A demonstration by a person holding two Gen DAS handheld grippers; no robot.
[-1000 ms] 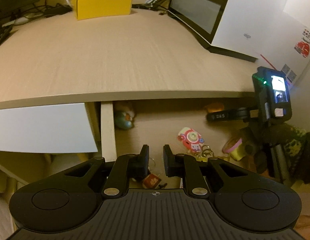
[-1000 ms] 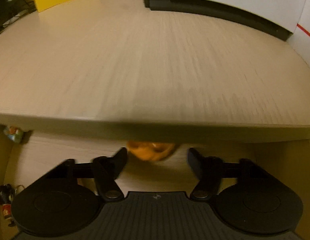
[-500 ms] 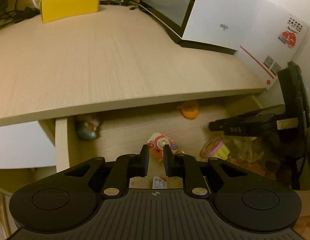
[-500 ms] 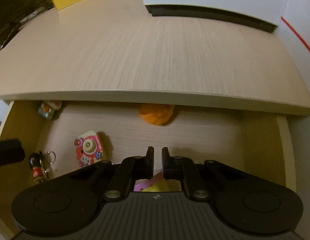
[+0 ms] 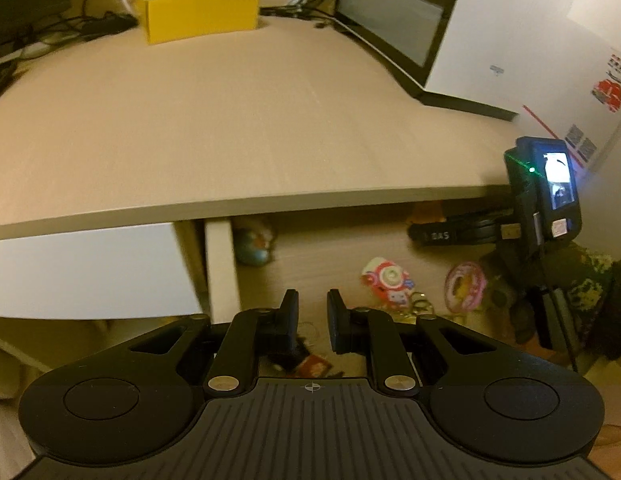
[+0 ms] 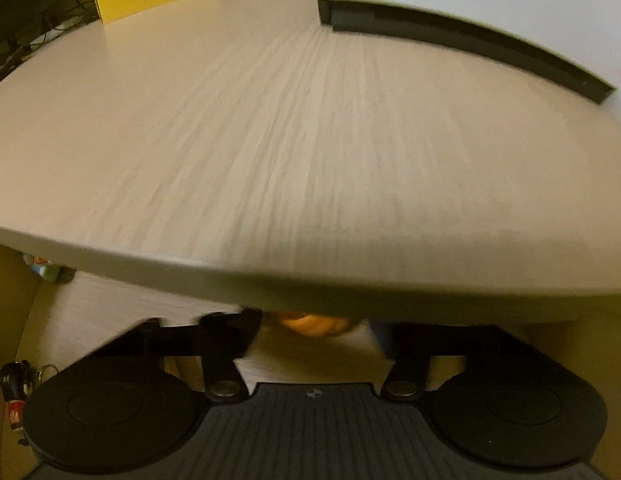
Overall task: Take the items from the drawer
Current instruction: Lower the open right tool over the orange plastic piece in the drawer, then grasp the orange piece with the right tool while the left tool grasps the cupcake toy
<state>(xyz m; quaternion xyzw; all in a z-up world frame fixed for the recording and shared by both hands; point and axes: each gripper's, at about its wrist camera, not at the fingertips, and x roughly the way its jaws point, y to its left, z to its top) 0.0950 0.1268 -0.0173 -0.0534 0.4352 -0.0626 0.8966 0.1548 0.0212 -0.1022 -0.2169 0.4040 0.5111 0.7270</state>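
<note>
The open drawer (image 5: 220,264) under the desk top holds small toys: a pink-and-white toy camera (image 5: 384,280), a pink-and-yellow round toy (image 5: 464,286), a blue-green figure (image 5: 254,246) at the back left, and a keyring (image 5: 420,304). My left gripper (image 5: 312,308) hovers over the drawer's front, shut to a narrow slit with nothing in it. My right gripper (image 6: 312,332) is open, reaching under the desk edge. An orange pumpkin-like toy (image 6: 314,322) lies between its spread fingers, half hidden by the desk edge. I cannot tell whether they touch it.
The desk top (image 5: 230,120) overhangs the drawer's back. On it stand a yellow box (image 5: 198,12) and a white box with a dark screen (image 5: 394,28), with cables behind. A shut white drawer front (image 5: 86,272) is at left. A small figure keychain (image 6: 14,396) lies at the drawer's left.
Half a second ago my right gripper was shut and drawn back. Now it is open and forward under the desk edge around the orange toy. The left view has swung left; its jaws are unchanged.
</note>
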